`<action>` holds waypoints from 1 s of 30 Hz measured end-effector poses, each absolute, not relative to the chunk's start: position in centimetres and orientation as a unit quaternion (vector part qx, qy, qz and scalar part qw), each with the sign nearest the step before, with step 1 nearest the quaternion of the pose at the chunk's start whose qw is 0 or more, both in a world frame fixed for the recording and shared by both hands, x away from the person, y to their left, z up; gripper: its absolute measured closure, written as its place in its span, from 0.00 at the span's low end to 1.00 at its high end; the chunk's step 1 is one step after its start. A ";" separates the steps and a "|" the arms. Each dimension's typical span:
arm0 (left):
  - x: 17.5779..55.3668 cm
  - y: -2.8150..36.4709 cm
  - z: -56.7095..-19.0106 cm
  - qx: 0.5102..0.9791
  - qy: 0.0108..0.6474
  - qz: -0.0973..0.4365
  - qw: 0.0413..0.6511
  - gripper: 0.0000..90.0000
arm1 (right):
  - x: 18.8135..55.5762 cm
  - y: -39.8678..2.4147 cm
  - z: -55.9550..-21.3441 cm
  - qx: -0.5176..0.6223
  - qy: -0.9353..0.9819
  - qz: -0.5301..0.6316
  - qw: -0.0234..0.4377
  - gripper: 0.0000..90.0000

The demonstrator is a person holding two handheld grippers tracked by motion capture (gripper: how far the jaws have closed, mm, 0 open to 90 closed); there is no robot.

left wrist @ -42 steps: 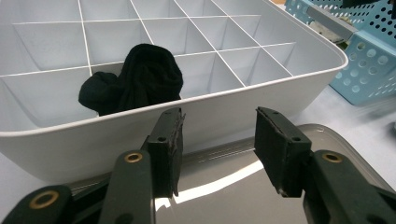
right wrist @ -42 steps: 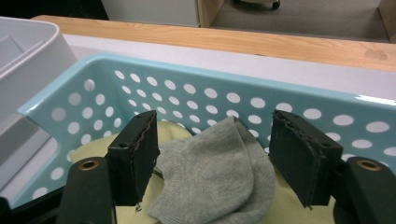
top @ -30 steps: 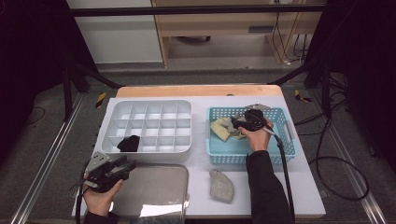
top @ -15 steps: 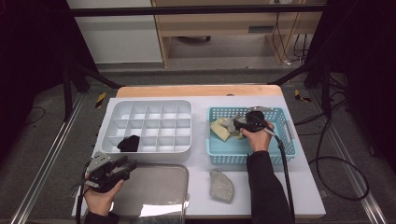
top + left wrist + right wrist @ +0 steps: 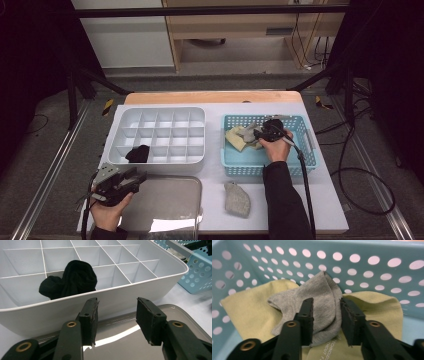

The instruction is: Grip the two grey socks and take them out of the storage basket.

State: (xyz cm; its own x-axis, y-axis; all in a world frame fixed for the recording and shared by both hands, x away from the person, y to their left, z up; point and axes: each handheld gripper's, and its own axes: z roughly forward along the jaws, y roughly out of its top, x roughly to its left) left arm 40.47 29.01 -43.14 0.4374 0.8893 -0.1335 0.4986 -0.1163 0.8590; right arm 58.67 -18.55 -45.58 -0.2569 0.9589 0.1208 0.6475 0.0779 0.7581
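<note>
Grey cloth is sitting bunched between the jaws of your right gripper, and those jaws have just been closing in on it; both pads are now pressing into the fabric, so you are pinching the fold that is standing up between them. Beneath and to either side of that claw, a pale yellow cloth is lying flat on the floor of the blue basket, with the grey piece resting on top of it. Just beyond the jaw tips, the basket's perforated wall is rising, and the grey cloth's peak is reaching up against it. From the high view you are holding this gripper inside the basket, pointing toward the basket's left end, where the two cloths are lying.

Your left gripper is standing spread, with nothing between its pads. Directly under it, a shiny metal tray is lying on the table. Right ahead of the jaw tips, the near wall of the white divided organiser is rising, and past that wall, slightly to the left of the claw, a black sock is sitting balled up in one of the nearest compartments, spilling a little into the one beside it. Off to the right of this claw, a corner of the blue basket is showing. In the high view a second grey cloth is lying on the table, well to the right of your left gripper and just beside the tray
</note>
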 end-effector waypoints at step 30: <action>40.4 29.1 -43.0 0.714 0.485 0.215 0.456 0.57 | 55.7 -18.9 -41.0 0.514 0.683 0.467 0.226 0.97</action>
State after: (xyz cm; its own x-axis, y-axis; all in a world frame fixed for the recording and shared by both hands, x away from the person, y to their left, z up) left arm 40.36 29.06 -43.01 0.4376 0.8889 -0.1354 0.4965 -0.1133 0.8606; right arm 55.69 -18.90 -41.00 -0.3689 0.9135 0.1714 0.4916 0.0352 0.8701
